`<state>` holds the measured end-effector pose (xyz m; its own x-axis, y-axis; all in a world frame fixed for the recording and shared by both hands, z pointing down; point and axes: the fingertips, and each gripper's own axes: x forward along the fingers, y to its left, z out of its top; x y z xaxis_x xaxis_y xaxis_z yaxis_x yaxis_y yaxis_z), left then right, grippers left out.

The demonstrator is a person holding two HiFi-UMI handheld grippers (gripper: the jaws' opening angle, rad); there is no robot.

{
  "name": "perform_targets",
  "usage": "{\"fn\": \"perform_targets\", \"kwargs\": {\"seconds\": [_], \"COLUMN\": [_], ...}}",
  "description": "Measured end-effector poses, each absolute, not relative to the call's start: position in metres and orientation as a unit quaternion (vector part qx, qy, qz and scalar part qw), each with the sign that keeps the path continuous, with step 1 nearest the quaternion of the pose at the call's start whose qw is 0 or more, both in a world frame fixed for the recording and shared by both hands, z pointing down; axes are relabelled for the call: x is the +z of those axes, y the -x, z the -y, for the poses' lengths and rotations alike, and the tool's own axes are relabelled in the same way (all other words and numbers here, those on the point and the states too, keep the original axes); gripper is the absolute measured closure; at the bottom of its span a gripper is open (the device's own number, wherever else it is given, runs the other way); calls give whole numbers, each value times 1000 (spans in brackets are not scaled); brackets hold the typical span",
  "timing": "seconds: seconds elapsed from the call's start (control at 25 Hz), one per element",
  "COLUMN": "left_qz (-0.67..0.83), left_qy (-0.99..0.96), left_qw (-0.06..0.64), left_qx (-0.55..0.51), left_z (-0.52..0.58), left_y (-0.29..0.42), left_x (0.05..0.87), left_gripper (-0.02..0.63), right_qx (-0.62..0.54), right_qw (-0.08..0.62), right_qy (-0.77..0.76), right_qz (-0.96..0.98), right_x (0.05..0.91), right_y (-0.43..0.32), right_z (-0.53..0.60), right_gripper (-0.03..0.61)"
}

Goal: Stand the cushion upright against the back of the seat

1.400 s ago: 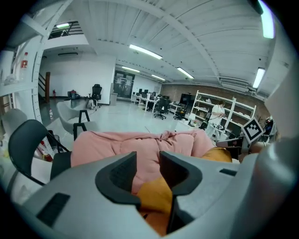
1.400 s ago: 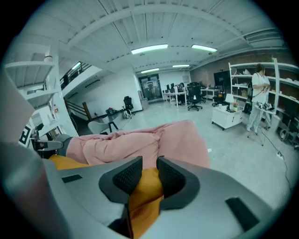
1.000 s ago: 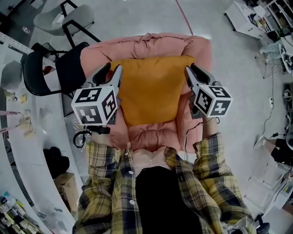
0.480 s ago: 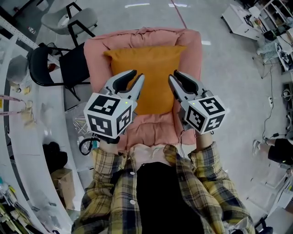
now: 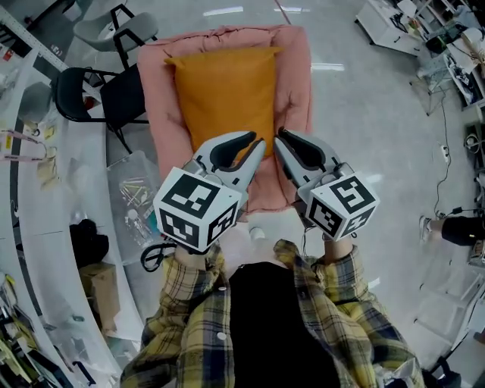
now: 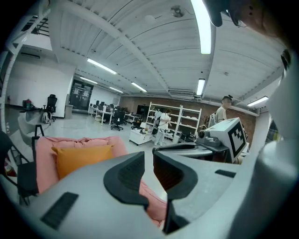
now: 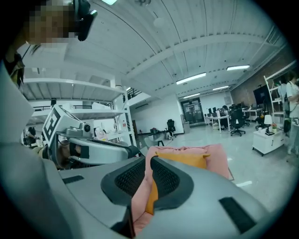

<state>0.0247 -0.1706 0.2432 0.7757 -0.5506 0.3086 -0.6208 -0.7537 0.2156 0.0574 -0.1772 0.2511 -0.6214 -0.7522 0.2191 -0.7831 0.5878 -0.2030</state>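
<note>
The orange cushion (image 5: 223, 95) stands against the back of the pink padded seat (image 5: 295, 83), and nothing touches it. Both grippers hang near my chest, short of the seat's front edge. My left gripper (image 5: 256, 142) and right gripper (image 5: 279, 140) point at the seat side by side. Their jaws are closing, a narrow gap still shows, and nothing is between them. In the left gripper view the cushion (image 6: 79, 156) shows far off, left of the jaws (image 6: 148, 156). Seen in the right gripper view, the cushion (image 7: 187, 158) lies beyond the jaws (image 7: 148, 163).
A black chair (image 5: 91, 102) stands hard against the seat's left side, with a grey chair (image 5: 114, 26) behind it. A clear plastic box (image 5: 136, 197) and a white bench (image 5: 45, 227) with clutter run along the left. Desks (image 5: 394, 23) stand far right.
Both grippers have drawn back from the cushion's two sides toward my body and come closer together. Their jaws have narrowed. The cushion stays upright against the seat back.
</note>
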Motion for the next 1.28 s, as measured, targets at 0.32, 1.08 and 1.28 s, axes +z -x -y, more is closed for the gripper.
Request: {"fn": "perform_targets", "kwargs": {"seconds": [0.32,1.08,1.28], "left_qz": [311,290,293], "left_qy": [-934,-937,-935], "left_qw": [151,177,180], "left_qx": [94,85,87], "left_z": [90,51,54], "left_y": [-39,-12,-2], "left_x": [236,234,236], "left_gripper": [552,607,609], "right_qx": [114,120,118], "right_qw": [36,59,70], "right_qy": [-402,-383,-378], "right_qz": [908,914,915], "right_x": [223,219,224], "right_y": [-55,-23,-16], "right_z": [97,57,56], "right_gripper": [545,551,551]}}
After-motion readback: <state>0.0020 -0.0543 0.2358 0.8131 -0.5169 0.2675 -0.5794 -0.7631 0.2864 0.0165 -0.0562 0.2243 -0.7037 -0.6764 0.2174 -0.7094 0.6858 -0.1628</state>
